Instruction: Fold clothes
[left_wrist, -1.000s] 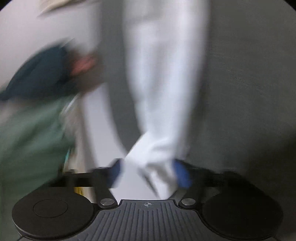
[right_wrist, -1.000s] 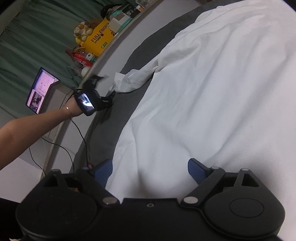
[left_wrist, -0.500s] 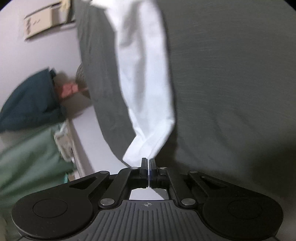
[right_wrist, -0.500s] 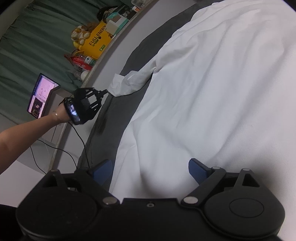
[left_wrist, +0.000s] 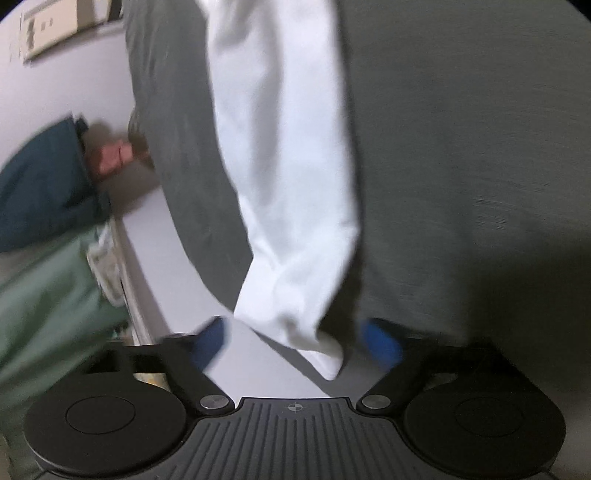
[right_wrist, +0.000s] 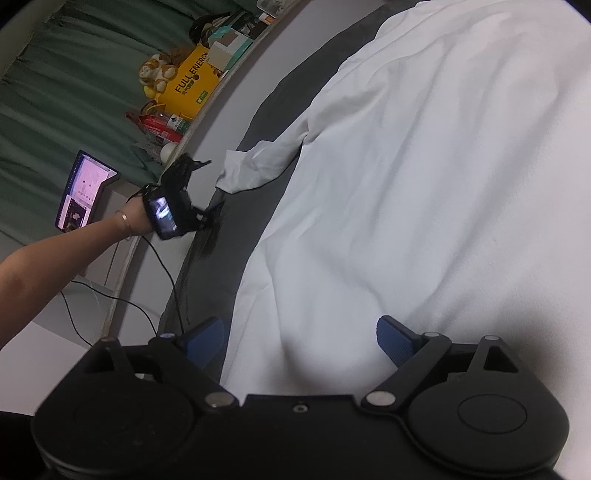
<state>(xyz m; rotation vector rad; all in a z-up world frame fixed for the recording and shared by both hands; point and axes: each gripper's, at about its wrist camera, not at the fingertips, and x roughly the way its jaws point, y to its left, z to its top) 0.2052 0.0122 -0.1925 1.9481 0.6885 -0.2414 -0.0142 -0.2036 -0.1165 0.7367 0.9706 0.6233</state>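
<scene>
A white garment (right_wrist: 424, 192) lies spread over the dark grey cover (right_wrist: 236, 236). Its long sleeve (left_wrist: 284, 184) runs down the cover to the edge, and the cuff end (left_wrist: 317, 343) lies loose between the blue pads of my left gripper (left_wrist: 297, 343). Those jaws are opening and neither pad presses on the cloth. The right wrist view shows the same sleeve (right_wrist: 258, 166) at the left with my left gripper (right_wrist: 208, 188) just short of its cuff. My right gripper (right_wrist: 301, 341) stands open over the garment's near edge, with nothing held.
A ledge along the far side carries a yellow box (right_wrist: 192, 79), a plush toy (right_wrist: 157, 72) and packets (right_wrist: 162, 125). A lit tablet (right_wrist: 83, 195) and a black cable (right_wrist: 162, 273) sit beside the bed. A green curtain (right_wrist: 74, 92) hangs behind, and a dark teal bundle (left_wrist: 40, 184) lies at the left.
Half a second ago my left gripper was shut on the sleeve's cuff; now its jaws have spread and the cuff lies free between them. The right gripper has kept still.
</scene>
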